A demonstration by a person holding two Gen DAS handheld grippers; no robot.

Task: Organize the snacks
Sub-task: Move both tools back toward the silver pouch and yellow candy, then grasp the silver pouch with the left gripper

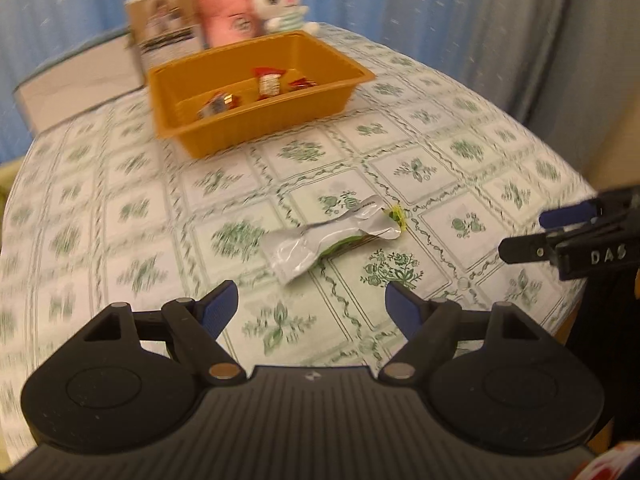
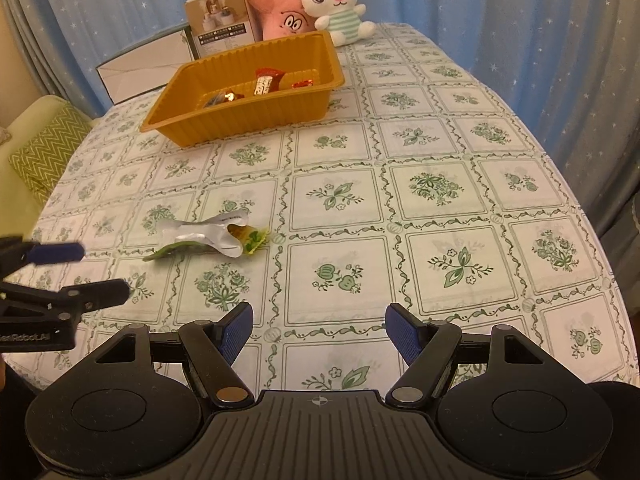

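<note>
- Left gripper (image 1: 312,300): fingers spread wide apart, nothing between the blue pads, held low over the tablecloth (image 1: 120,200). The left wrist view is motion-blurred away from the centre.
- Right gripper (image 2: 319,322): fingers likewise spread apart and empty, over the near part of the table. In the left wrist view it enters from the right edge, with a gap visible between its blue-padded and black fingers.
- Silver snack wrapper (image 1: 320,242): lies crumpled on the tablecloth, ahead of the left gripper and near it, not touching either finger. One end is torn open, with yellow-green contents showing; a green strip lies under its near side. In the right wrist view it sits left of centre, well apart from the right gripper.
- Orange tray (image 1: 224,136): stands further back on the table, well apart from the wrapper. A low divider runs across its interior.
- Tray contents: a red-and-white packet (image 2: 267,80) lies beside a small red wrapped piece (image 2: 302,84), and a dark packet with a shiny patch (image 2: 222,98) lies nearer the front. Printing is too small to read.
- Behind the tray: a brown printed carton (image 2: 222,26), a flat white box (image 2: 144,68), a pink plush toy (image 2: 282,12) and a white rabbit plush (image 2: 336,4), grouped closely.
- Background: blue star-patterned curtain (image 2: 500,8); a green zigzag cushion (image 2: 44,152) sits beyond the table's left edge.
</note>
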